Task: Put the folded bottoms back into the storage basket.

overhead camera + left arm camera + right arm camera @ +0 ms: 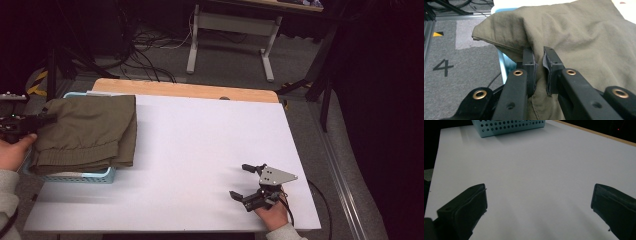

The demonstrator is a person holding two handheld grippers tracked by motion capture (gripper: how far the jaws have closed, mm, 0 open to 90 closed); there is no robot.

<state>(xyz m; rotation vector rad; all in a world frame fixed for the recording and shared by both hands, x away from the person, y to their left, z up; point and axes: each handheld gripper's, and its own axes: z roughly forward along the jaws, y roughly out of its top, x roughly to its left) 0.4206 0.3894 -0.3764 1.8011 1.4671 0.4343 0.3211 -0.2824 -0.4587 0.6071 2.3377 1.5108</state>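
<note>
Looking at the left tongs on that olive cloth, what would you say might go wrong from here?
1. The left tongs pinch just a small fold at the edge of the olive-green folded fabric garment, so it may slip free when lifted.
2. The garment drapes over the light blue perforated plastic basket at the table's left edge; pulling might drag or tip the basket.
3. The right tongs sit open and far away, offering no support.

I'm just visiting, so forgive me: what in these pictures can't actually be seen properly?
- Inside of the blue basket: the folded olive garment covers it in the high view.
- What the garment is: folded, with its edges cut off in the left gripper view.
- The fold in the left claw: its pads hide how much cloth is pinched.
- The left claw in the high view: dark and half off the frame edge.
- The right claw is open over the white table; whether it touches the table is unclear.
</note>
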